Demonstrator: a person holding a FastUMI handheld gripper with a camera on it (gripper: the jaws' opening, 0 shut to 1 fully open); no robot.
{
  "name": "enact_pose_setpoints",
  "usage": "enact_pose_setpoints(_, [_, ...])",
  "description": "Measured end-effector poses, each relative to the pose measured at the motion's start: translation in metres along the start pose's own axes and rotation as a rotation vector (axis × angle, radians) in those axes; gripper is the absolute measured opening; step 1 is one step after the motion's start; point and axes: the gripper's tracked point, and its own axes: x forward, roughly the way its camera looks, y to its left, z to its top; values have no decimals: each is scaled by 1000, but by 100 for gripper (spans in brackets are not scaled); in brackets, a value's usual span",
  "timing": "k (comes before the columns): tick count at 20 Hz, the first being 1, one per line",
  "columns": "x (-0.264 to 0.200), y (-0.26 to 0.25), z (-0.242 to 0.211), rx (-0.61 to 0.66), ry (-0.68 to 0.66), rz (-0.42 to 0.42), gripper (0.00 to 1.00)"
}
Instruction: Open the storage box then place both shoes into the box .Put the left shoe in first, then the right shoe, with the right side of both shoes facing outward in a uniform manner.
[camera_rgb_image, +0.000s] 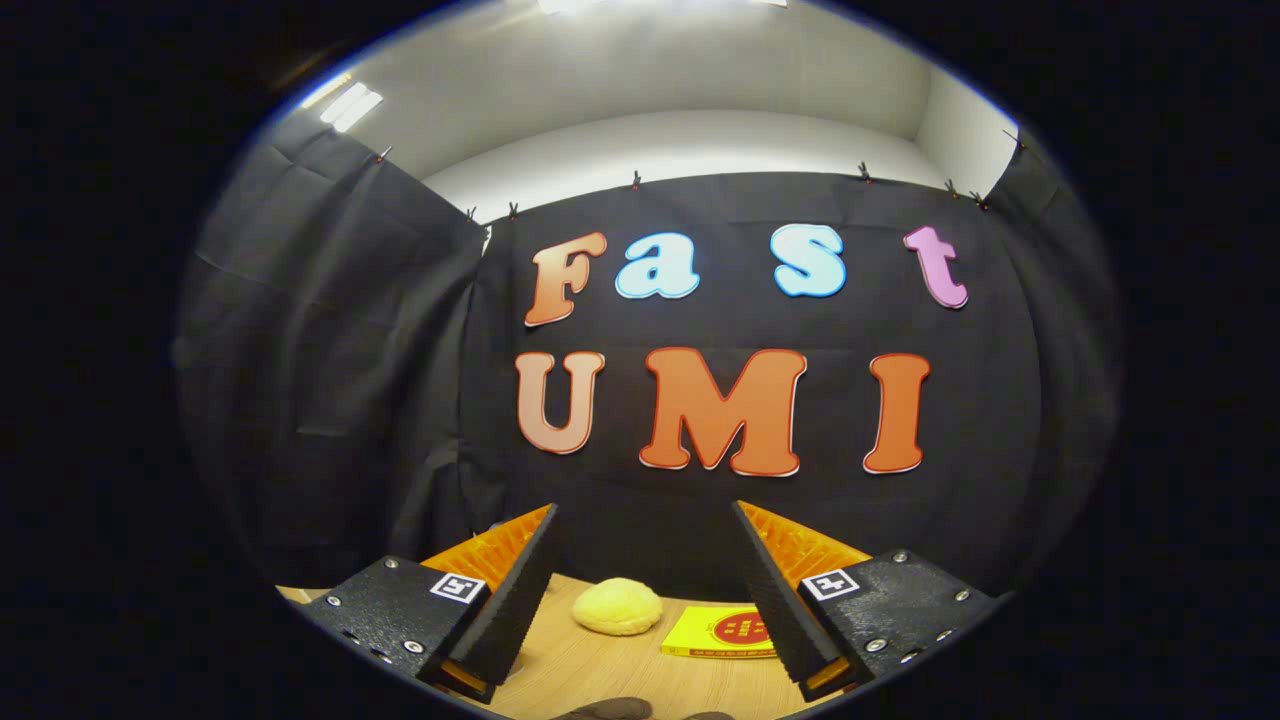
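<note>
My gripper is held up above a wooden table and points at the black cloth wall. Its two fingers stand wide apart with nothing between them, so it is open. A dark rounded shape peeks in at the very bottom between the fingers; I cannot tell what it is.
On the table beyond the fingers lie a pale yellow bun-like lump and, to its right, a flat yellow packet with a red round mark. The black cloth wall stands close behind them.
</note>
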Motion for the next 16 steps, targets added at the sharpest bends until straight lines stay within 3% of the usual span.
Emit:
enact_pose_setpoints(3, [4, 19, -25, 13, 67, 52, 99])
enact_pose_setpoints(6, [5, 50, -59, 66, 161, 154, 99])
enact_pose_setpoints(12, [-5, 115, -140, 270, 469, 351, 99])
enact_pose_setpoints(16, [-26, 147, -191, 382, 675, 424, 98])
